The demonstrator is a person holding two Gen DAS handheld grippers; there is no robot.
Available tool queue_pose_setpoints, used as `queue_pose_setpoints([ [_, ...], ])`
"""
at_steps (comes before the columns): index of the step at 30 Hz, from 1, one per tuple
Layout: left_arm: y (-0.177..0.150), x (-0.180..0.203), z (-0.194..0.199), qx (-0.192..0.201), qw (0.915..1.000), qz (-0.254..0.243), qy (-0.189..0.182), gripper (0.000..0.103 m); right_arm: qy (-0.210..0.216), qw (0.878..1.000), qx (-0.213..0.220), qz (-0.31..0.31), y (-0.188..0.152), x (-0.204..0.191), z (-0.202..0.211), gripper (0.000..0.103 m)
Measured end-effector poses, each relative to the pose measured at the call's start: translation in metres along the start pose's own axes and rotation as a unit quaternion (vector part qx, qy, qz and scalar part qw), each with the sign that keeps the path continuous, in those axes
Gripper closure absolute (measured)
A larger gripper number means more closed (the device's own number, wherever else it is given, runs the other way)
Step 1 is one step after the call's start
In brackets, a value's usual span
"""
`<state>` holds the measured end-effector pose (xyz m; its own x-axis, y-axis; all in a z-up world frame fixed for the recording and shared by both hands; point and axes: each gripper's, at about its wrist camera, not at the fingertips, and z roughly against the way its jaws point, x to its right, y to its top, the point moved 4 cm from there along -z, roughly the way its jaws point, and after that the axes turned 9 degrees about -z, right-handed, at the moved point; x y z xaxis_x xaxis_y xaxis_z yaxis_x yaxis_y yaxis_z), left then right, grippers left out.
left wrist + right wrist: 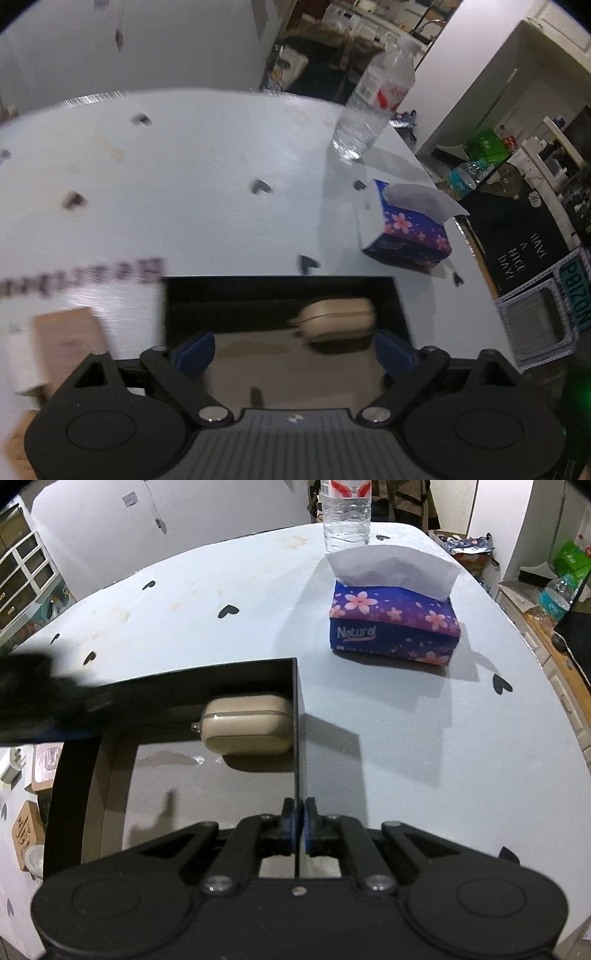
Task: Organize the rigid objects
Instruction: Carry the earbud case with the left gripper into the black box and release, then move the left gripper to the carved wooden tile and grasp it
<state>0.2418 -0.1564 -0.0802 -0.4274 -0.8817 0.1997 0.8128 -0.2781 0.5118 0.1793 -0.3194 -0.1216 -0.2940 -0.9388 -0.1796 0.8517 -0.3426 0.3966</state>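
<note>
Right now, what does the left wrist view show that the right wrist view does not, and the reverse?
Only the left view shows the open left gripper over the black box. Only the right view shows the right gripper shut on the box wall, and the word "Natural" on the tissue pack. Both show the beige case in the box and the water bottle.

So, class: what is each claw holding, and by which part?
The right claw grips the black box by its right wall. The left claw is open, holding nothing.

black box (pixel 297 709) | beige case (pixel 247 725) | pale-blue table (pixel 388 738), black hearts | purple floral tissue pack (pixel 395 627)
</note>
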Motion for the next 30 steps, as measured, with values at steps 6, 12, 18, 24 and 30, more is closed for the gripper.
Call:
queue_pose_setpoints([
  [6, -0.038, -0.045, 0.054, 0.047, 0.9962, -0.023, 0.070, 0.000, -0.003, 1.000, 0.000, 0.013, -0.002, -0.002, 0.001, 0.098],
  [12, -0.078, -0.097, 0.085, 0.061, 0.9902, 0.001, 0.126, 0.000, -0.004, 1.000, 0.000, 0.019, -0.002, -0.003, 0.001, 0.098],
  [18, -0.114, -0.127, 0.097, 0.065, 0.9875, 0.003, 0.144, 0.000, -0.003, 1.000, -0.001, 0.016, -0.002, -0.003, 0.001, 0.098],
  [24, -0.141, -0.134, 0.096, 0.056, 0.9918, -0.011, 0.114, 0.000, -0.006, 1.000, -0.001, 0.015, -0.002, -0.003, 0.001, 0.098],
  [30, -0.154, -0.144, 0.084, 0.019, 0.9920, -0.049, 0.115, 0.009, -0.007, 1.000, -0.001, 0.015, -0.002, -0.004, 0.001, 0.099],
])
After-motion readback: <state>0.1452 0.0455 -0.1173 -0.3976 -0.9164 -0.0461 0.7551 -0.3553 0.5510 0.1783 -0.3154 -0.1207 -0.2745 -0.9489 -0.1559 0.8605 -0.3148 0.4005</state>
